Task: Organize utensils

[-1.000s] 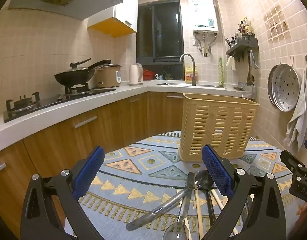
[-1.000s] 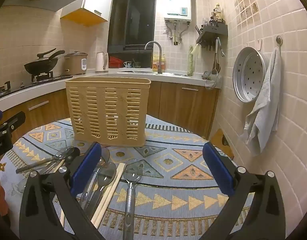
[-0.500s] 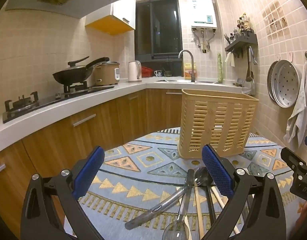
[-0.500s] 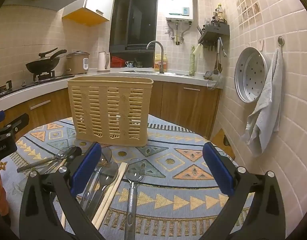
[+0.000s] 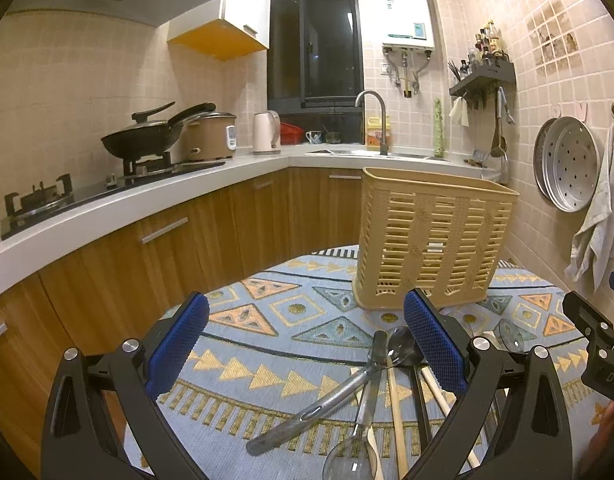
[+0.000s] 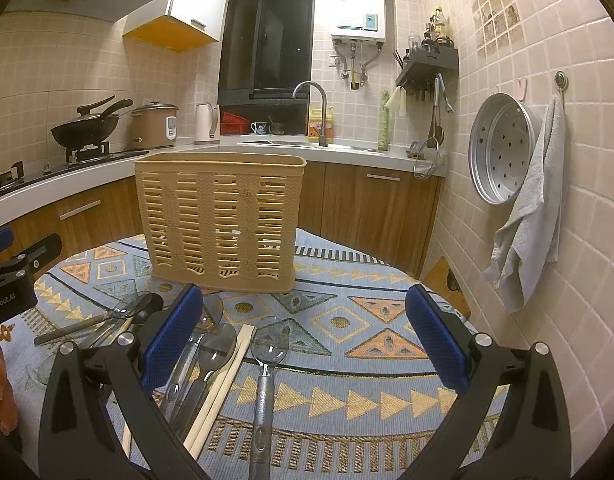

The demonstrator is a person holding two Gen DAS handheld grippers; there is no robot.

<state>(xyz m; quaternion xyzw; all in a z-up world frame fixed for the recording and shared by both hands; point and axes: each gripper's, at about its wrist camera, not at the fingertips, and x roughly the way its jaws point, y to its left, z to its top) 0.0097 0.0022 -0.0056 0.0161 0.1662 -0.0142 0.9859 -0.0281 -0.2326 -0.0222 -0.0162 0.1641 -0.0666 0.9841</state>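
One slatted beige plastic utensil basket (image 6: 221, 220) stands upright on the worktop (image 6: 387, 320), which is covered by a woven cloth with a triangle pattern. The left tool (image 5: 305, 344) and the right tool (image 6: 303, 338) are both released, jaws wide apart with nothing between the blue ribbed pads (image 6: 169, 342). The utensils (image 6: 211, 360) lie loose on the cloth in front of the basket, near it but not touching: at least four metal spoons, rounded bowls toward the basket, and several pale wooden chopsticks (image 6: 223, 380). One spoon with a grey textured handle (image 6: 267, 360) lies just beside the chopsticks, on the side away from the pile. In the left wrist view one long metal spoon (image 5: 331, 392) lies slantwise across the others; the right pad (image 5: 435, 344) hides part of the pile. Behind the basket stand wooden cabinets (image 6: 367, 208); a perforated steel tray (image 6: 503, 150) and one grey towel (image 6: 531, 212) hang on the tiled wall.
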